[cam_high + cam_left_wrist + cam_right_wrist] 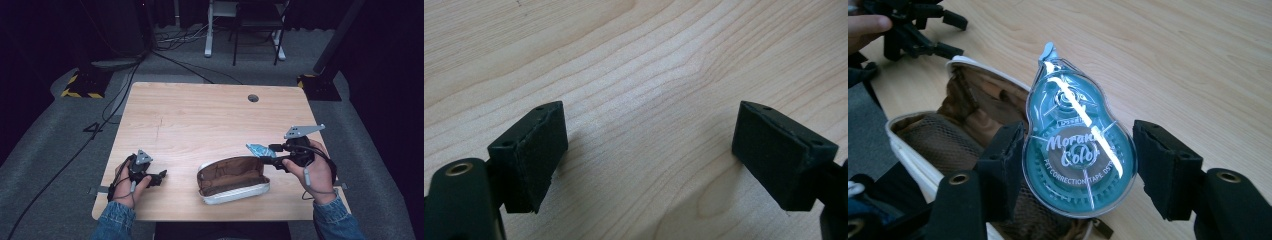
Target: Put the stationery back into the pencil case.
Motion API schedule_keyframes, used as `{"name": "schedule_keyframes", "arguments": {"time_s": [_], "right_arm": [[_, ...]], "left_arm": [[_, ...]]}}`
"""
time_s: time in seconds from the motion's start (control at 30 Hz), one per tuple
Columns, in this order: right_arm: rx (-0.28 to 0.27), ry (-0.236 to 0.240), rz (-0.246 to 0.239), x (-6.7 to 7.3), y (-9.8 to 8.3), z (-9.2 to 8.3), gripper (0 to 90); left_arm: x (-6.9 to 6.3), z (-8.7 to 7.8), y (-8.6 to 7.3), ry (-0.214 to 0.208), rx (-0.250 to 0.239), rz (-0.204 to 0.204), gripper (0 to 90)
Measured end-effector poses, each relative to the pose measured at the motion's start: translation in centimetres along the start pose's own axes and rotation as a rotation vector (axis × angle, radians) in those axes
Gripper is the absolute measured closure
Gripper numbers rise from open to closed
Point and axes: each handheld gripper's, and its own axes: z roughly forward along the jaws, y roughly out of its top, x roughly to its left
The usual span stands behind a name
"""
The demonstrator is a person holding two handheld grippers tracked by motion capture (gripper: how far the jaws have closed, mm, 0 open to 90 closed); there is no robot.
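Here the right hand [315, 172] is raised a little above the tabletop near its right edge, holding the right gripper [1079, 160] level and aimed leftward, its jaws clamped on the wide end of a teal correction tape dispenser [1078, 150]; the dispenser's narrow tip reaches out past the end of an open pencil case [232, 180]. The case lies near the front edge, white outside and brown inside, with its mouth facing up. The left hand [127, 185] rests low at the front left corner, and the left gripper [646, 150] sits with its jaws spread wide over bare wood. The table [200, 117] is pale wood with a round hole near its back edge. Grey carpet, cables and dark stands surround it.
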Motion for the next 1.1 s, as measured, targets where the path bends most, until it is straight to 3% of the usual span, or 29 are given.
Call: {"name": "schedule_keyframes", "arguments": {"time_s": [0.67,1.1], "right_arm": [[0.111,0.14,-0.105,3.6,0.7,2.3,39.4],[0.178,0.198,-0.15,4.9,0.6,3.7,39.4]], "left_arm": [[0.0,0.0,0.0,0.001,-0.003,0.0,14.8],[0.0,0.0,0.0,0.001,-0.003,-0.001,14.8]]}}
